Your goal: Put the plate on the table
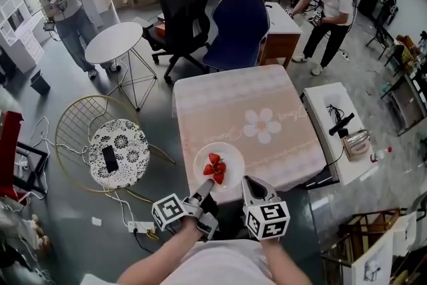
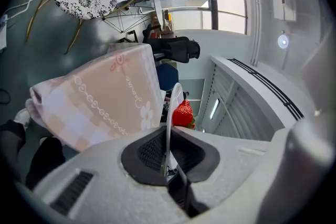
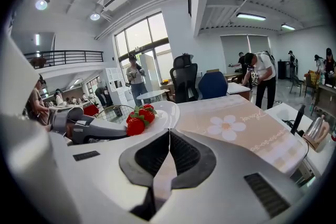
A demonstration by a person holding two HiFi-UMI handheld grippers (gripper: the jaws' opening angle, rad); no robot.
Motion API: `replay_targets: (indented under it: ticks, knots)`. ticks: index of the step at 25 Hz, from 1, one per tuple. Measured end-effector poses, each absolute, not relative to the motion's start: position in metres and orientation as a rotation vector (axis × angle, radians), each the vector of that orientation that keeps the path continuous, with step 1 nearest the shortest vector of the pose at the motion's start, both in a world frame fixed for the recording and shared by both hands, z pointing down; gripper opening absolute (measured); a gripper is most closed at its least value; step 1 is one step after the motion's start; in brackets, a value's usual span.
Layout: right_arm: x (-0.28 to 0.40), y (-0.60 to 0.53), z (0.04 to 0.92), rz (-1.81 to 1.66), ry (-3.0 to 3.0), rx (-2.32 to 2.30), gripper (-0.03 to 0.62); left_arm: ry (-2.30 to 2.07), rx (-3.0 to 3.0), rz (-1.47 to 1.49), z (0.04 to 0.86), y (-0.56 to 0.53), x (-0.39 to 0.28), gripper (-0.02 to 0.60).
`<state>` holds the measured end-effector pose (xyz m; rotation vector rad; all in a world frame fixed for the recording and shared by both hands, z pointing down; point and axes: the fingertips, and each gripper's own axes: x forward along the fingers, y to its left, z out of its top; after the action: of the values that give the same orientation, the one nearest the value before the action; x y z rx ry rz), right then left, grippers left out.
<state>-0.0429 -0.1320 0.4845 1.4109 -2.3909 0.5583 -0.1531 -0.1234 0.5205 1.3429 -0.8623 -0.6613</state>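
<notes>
- The plate [image 1: 231,155] [image 2: 174,98] [image 3: 167,110] is white and sits at the near edge of the table [image 1: 227,103], about midway along that edge, with its near rim reaching out past the edge.
- No view shows whether the plate rests on the cloth or is held just above it.
- Three strawberries [image 1: 215,169] [image 3: 139,119] lie together in the middle of the plate; in the left gripper view only one [image 2: 182,113] shows past the rim.
- The left gripper [image 1: 207,187] [image 2: 169,135] comes in from the near side, and its fingers [image 2: 147,152] are nearly together, clamped on the plate's near rim, which stands edge-on between the dark pads.
- The right gripper [image 1: 248,182] [image 3: 168,134] is just beside the plate's near right rim; its fingers [image 3: 190,155] meet at the tips and hold nothing, and the plate lies flat just beyond them.
- The table is covered with a pale pink cloth that bears a white flower print [image 1: 261,125], farther in from the plate and toward the right edge.
- Left of the table on the floor stands a round stool [image 1: 130,143] with a black-and-white patterned top, and a dark phone [image 1: 110,158] lies on it.
- A blue office chair [image 1: 240,30] stands beyond the far edge of the table.
</notes>
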Motion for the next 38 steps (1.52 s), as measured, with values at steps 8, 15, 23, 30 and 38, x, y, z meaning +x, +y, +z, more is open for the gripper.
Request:
replay_targets:
  ticks: [8, 15, 23, 30, 38]
  knots:
    - [-0.038, -0.173, 0.499, 0.596, -2.426, 1.343, 0.005, -0.932, 1.316, -0.659, 0.535, -0.162, -0.152, 0.02]
    - [-0.005, -0.217, 0.511, 0.64, -2.408, 1.313, 0.005, -0.957, 1.296, -0.632, 0.548, -0.211, -0.12, 0.02]
    - [0.037, -0.26, 0.536, 0.718, -2.38, 1.298, 0.005, -0.959, 1.3, -0.55, 0.578, -0.261, -0.078, 0.02]
    - [0.052, -0.294, 0.559, 0.801, -2.37, 1.238, 0.005, -1.003, 1.285, -0.425, 0.614, -0.295, -0.049, 0.02]
    - [0.056, -0.32, 0.586, 0.827, -2.373, 1.108, 0.005, -1.047, 1.243, -0.395, 0.651, -0.324, -0.041, 0.02]
